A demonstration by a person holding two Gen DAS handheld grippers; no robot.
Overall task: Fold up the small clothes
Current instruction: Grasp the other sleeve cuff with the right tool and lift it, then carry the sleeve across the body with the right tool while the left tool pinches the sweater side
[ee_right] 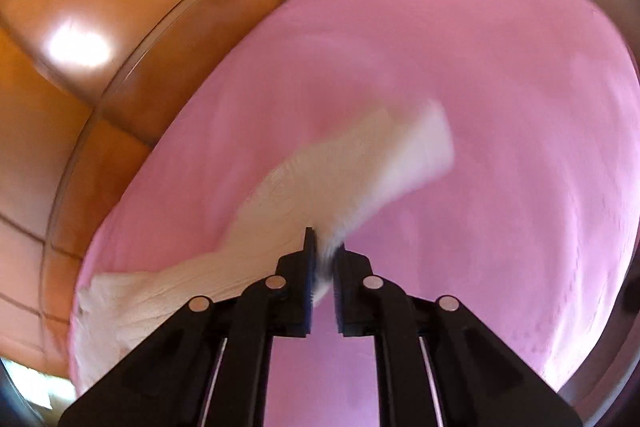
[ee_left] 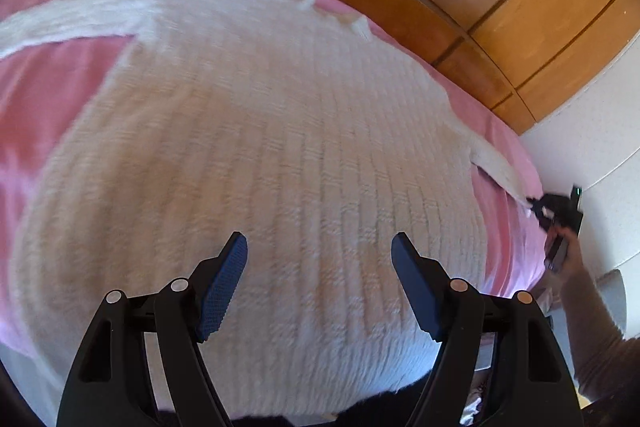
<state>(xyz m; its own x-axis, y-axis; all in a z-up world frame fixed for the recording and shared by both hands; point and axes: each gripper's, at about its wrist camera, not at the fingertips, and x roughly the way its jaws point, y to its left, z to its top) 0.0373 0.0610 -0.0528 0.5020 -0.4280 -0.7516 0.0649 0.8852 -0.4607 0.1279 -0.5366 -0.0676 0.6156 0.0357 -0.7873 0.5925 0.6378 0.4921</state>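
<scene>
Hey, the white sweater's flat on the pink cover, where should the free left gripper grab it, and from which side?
Probably the other sleeve, lying flat at the far left of the white sweater. Bring the open left gripper down from above, fingers astride its thin edge. The right gripper already pinches the opposite sleeve.

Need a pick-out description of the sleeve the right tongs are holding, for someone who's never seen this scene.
Start at the pink sheet that covers the surface beside the wooden panelling. A fluffy white ribbed sweater lies spread flat on it. The sleeve is the narrow white strip running off the sweater's side, the only part pinched in the right tongs; the left tongs hang open over the body.
</scene>
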